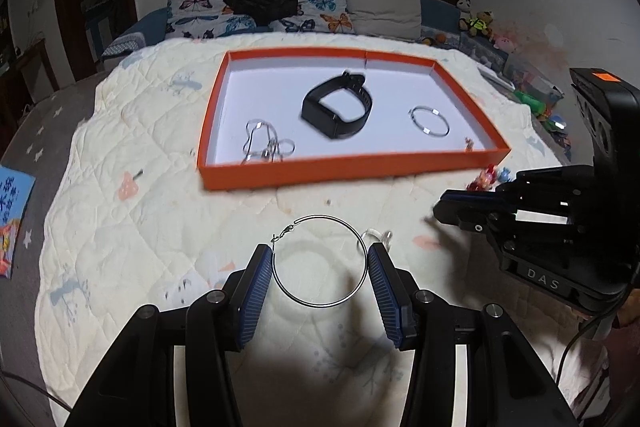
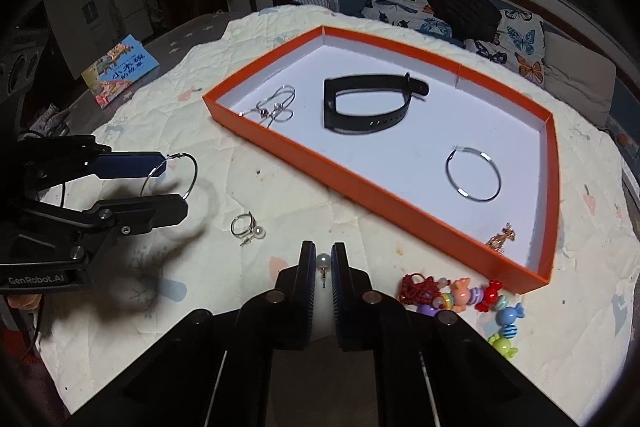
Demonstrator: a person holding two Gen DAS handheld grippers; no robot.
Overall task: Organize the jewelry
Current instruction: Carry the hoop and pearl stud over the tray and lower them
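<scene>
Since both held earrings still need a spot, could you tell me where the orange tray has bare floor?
Orange tray: bare white floor lies between the black wristband and the silver hoop, and along the far right wall. The near-left corner is crowded by the silver chain; the small gold charm takes the near-right corner.

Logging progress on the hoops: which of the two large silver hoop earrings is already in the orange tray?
The hoop lying flat on the tray's white floor, right of the black band. The other hoop is off the tray, held between the left gripper's pads.
</scene>
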